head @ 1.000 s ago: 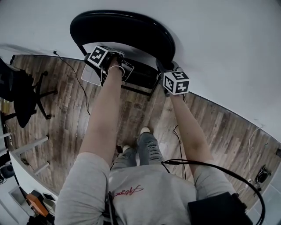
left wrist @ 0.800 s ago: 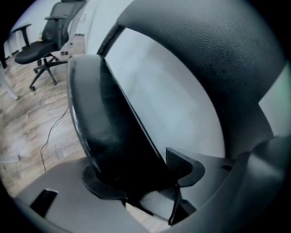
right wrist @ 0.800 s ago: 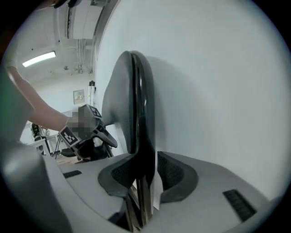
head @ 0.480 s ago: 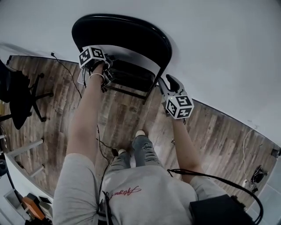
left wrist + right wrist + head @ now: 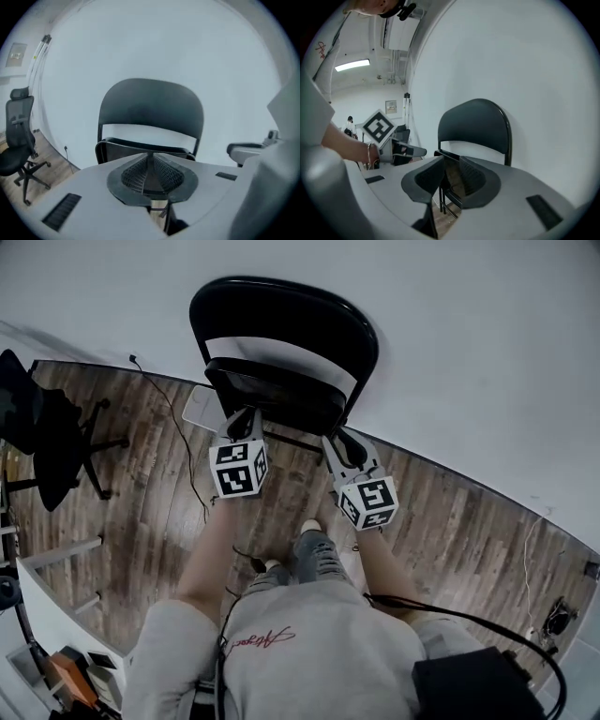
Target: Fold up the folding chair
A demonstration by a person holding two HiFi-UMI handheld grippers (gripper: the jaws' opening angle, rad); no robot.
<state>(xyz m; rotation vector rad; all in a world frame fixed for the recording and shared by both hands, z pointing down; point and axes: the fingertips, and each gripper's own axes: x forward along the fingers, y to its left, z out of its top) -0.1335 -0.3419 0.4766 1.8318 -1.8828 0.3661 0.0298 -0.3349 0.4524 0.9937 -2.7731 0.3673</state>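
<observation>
One folding chair [image 5: 281, 334] stands at the far wall, seat tipped up. Two grippers hang near it, both empty. The left gripper [image 5: 245, 418] is closing, nearly clenched, and the right gripper [image 5: 337, 440] is closing with its jaws apart.

Red cursive script [image 5: 265, 641] across the chest of your grey sweatshirt [image 5: 328, 652]: the only lettering, too stylised to read. Black-and-white square markers [image 5: 238, 468] on your two white cubes [image 5: 367, 503]: coded patterns, not letters. Small framed wall notice [image 5: 391, 107]: too small to read.
</observation>
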